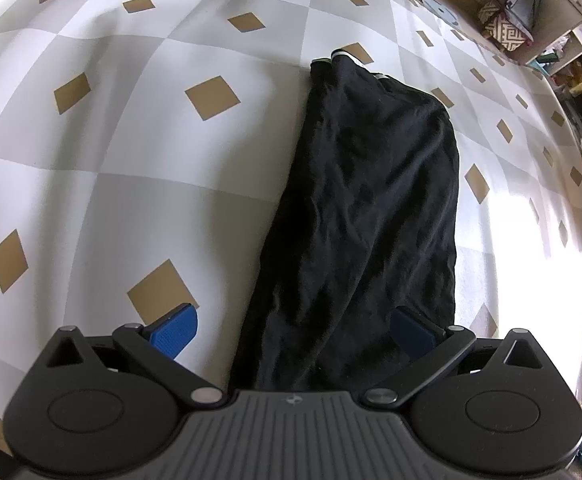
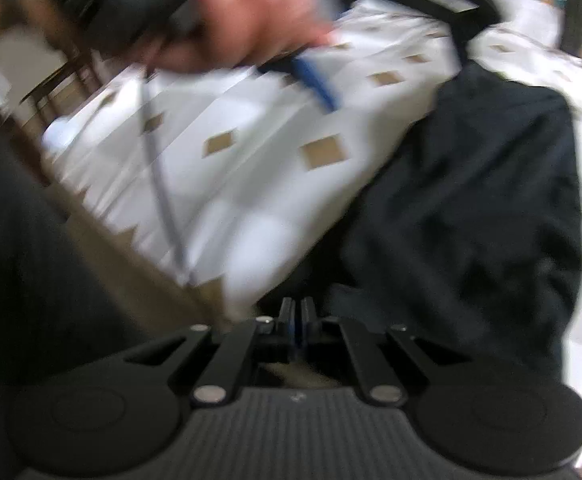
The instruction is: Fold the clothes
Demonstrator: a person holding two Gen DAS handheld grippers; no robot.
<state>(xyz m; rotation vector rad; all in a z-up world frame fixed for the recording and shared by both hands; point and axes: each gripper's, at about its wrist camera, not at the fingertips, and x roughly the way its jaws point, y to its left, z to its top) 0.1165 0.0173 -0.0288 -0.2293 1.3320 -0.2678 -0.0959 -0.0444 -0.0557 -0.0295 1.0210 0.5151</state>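
Left gripper point(image 1: 293, 334) fingers wide apart over the near end of the black garment point(image 1: 371, 200), gripping nothing; garment lies as a long folded strip on the checked cloth point(image 1: 131, 160), running near to far; right gripper point(image 2: 296, 322) fingers pressed together, empty, at the garment's near-left edge; that view blurred

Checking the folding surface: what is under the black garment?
The black garment lies on a white and grey checked cloth with tan diamonds. Whatever the fabric covers is hidden, so nothing more can be told.
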